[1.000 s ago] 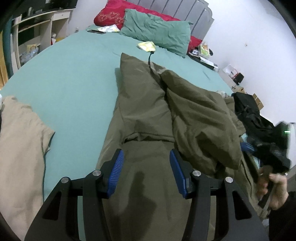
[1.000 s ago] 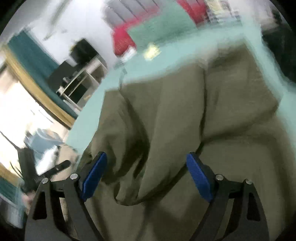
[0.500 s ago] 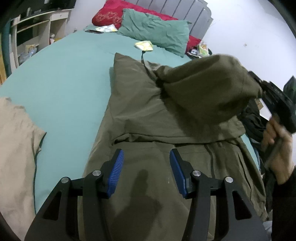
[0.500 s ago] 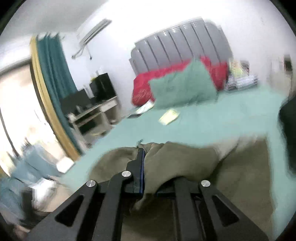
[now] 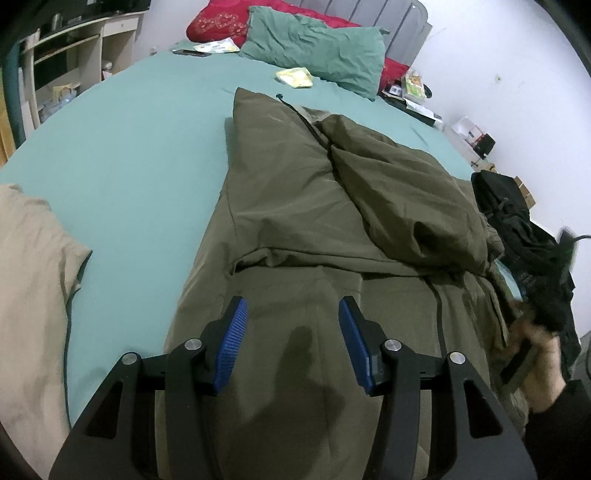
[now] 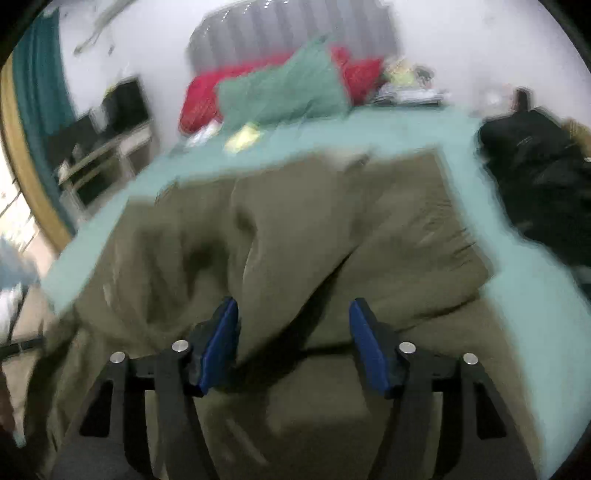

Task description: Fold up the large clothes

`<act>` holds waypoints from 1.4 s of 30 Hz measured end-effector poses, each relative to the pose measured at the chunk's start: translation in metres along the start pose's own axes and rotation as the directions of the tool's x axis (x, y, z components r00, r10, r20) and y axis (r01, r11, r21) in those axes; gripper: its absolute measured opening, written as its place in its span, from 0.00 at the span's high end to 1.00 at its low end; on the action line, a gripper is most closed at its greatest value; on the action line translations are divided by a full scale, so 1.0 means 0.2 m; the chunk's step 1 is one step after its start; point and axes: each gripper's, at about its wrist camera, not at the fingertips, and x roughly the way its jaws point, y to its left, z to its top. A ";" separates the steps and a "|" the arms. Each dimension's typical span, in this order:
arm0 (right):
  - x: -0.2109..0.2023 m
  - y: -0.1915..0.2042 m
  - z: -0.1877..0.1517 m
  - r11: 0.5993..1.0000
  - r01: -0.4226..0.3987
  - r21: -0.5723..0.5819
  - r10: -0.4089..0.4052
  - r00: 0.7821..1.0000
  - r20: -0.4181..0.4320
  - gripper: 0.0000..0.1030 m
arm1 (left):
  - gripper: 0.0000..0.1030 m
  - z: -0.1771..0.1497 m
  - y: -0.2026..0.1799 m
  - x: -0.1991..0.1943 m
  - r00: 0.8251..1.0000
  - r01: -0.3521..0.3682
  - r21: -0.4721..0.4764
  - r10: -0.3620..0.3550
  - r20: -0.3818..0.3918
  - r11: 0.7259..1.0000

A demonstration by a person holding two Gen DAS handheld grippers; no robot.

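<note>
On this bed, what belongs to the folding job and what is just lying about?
For the job:
olive coat, spread on the bed
left tool, open above it
right tool, open

Lying about:
beige garment
green pillow
red pillow
yellow packet
black bag

No writing, label, brand or number can be read in either view. The red pillow [image 5: 221, 23] bears a gold ornamental pattern, not letters. The small packets [image 5: 294, 76] on the bed and the boxes [image 5: 415, 79] beside it show print too small and blurred to make out.
</note>
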 end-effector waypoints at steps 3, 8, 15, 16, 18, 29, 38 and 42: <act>-0.10 0.08 0.18 0.998 -0.037 -0.050 0.044 0.987 0.152 0.36 | 0.47 0.00 0.00 0.00 1.000 0.007 0.004 -0.007 0.006 1.000; 0.14 0.39 0.24 0.964 -0.192 -0.182 0.194 0.981 -0.009 0.37 | 0.47 0.01 0.01 0.01 1.000 0.000 0.007 0.000 0.001 1.000; 0.42 0.64 -0.13 0.926 -0.194 -0.325 0.132 0.970 -0.204 0.86 | 0.47 0.00 0.03 0.00 1.000 -0.009 0.005 0.009 -0.006 1.000; 0.43 0.66 -0.19 0.916 -0.185 -0.355 0.110 0.969 -0.222 0.86 | 0.47 0.00 0.03 0.00 1.000 -0.013 0.009 0.013 -0.010 1.000; 0.41 0.69 -0.23 0.900 -0.146 -0.410 0.071 0.979 -0.193 0.85 | 0.47 -0.01 0.04 0.01 1.000 -0.018 0.014 0.018 -0.020 1.000; -0.05 0.48 -0.16 0.931 -0.160 -0.329 0.103 0.978 -0.184 0.43 | 0.47 -0.16 0.02 -0.20 1.000 0.012 0.048 -0.012 0.014 0.999; -0.53 0.02 -0.25 0.964 -0.038 -0.265 -0.015 0.980 -0.198 0.42 | 0.47 -0.48 0.02 -0.39 1.000 -0.003 -0.062 0.003 0.012 0.998; -0.71 -0.17 -0.31 0.977 0.015 -0.215 -0.057 0.979 -0.194 0.42 | 0.47 -0.64 -0.03 -0.42 1.000 -0.006 -0.078 0.005 -0.013 0.997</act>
